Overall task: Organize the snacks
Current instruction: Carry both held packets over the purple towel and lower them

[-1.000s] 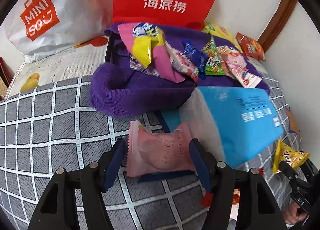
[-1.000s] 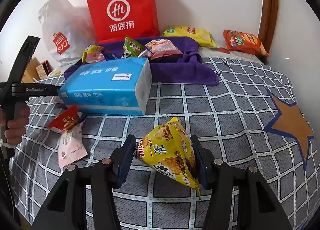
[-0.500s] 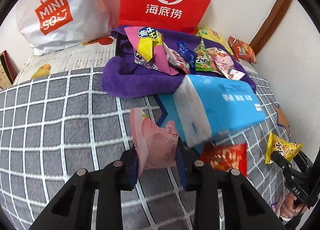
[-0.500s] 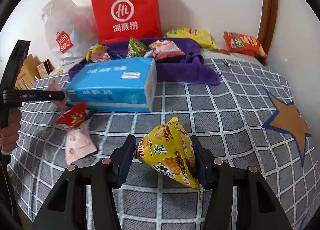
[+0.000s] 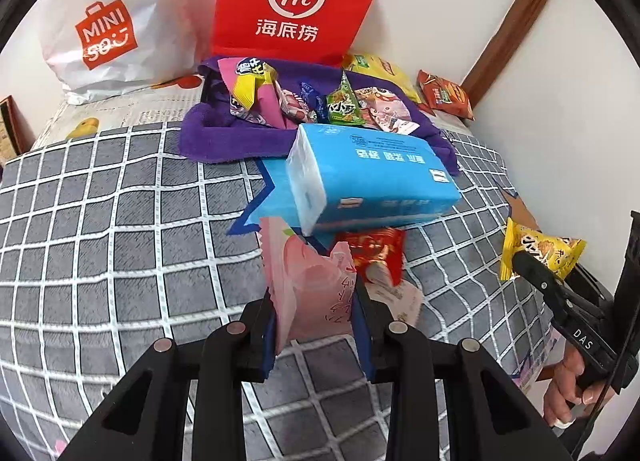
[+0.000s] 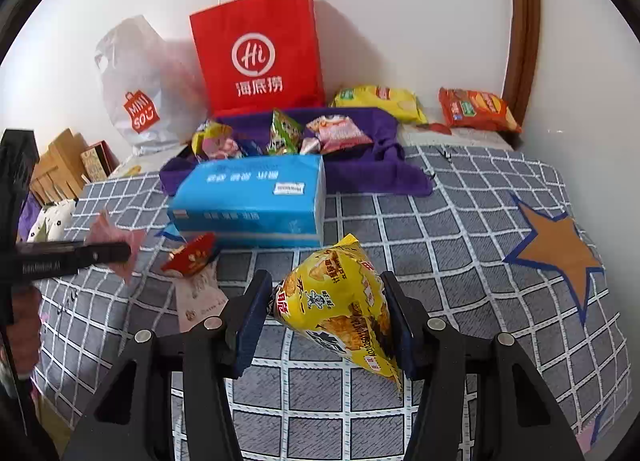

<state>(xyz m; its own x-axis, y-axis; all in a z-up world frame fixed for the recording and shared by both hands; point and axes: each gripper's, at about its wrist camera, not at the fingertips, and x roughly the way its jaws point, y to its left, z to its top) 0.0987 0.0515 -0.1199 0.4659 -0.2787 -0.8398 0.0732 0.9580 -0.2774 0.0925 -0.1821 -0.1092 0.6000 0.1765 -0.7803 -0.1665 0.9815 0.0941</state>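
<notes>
Tissue box [image 5: 372, 177] at 12 o'clock blocks the path to the purple cloth [image 5: 224, 141]; a carried pack could clip it. Right gripper [image 6: 326, 301] pinches yellow snack [image 6: 340, 301] loosely, may slip. Left gripper [image 5: 316, 321] squeezes pink snack [image 5: 312, 285] by one end.

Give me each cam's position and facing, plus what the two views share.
Left wrist: on the left gripper, facing the wall; jaws grip a pink snack packet; the right hand shows at right.
Right wrist: on the right gripper, facing the same wall; jaws grip a yellow snack bag.
Shared: blue tissue pack, red paper bag, purple cloth.
</notes>
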